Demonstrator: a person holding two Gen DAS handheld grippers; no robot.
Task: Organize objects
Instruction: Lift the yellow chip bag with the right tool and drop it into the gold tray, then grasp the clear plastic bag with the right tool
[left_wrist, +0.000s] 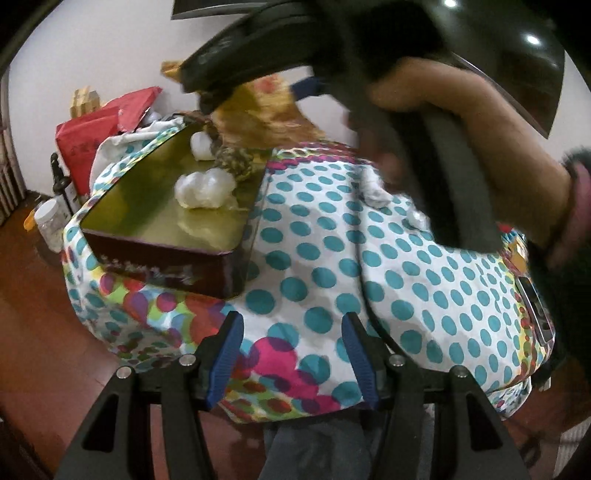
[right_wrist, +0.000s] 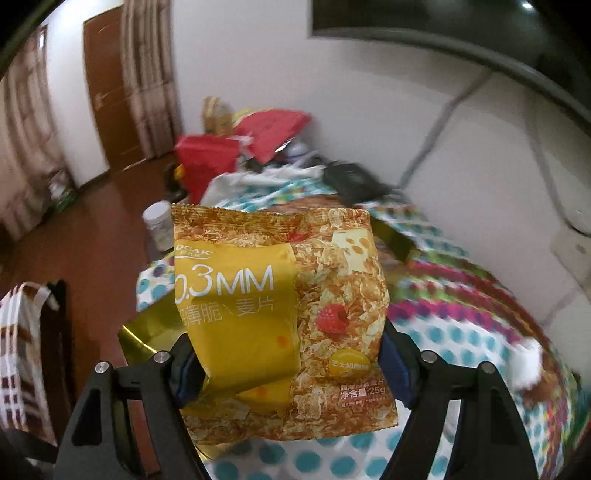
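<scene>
My right gripper (right_wrist: 291, 373) is shut on a yellow cereal snack packet (right_wrist: 280, 317) and holds it up above the table. In the left wrist view the same packet (left_wrist: 258, 107) hangs above the far end of a gold-lined box (left_wrist: 166, 218), held by the right gripper (left_wrist: 229, 70) with the person's arm behind it. The box holds white wrapped pieces (left_wrist: 205, 188) and a small gold-wrapped item (left_wrist: 236, 162). My left gripper (left_wrist: 291, 354) is open and empty above the near edge of the polka-dot tablecloth (left_wrist: 369, 236).
Red bags (left_wrist: 96, 136) and a clear jar (left_wrist: 50, 221) stand at the table's far left. More white wrapped pieces (left_wrist: 376, 190) lie on the cloth. A phone-like object (left_wrist: 535, 306) lies at the right edge. A wall (right_wrist: 369, 110) runs along the table's right side.
</scene>
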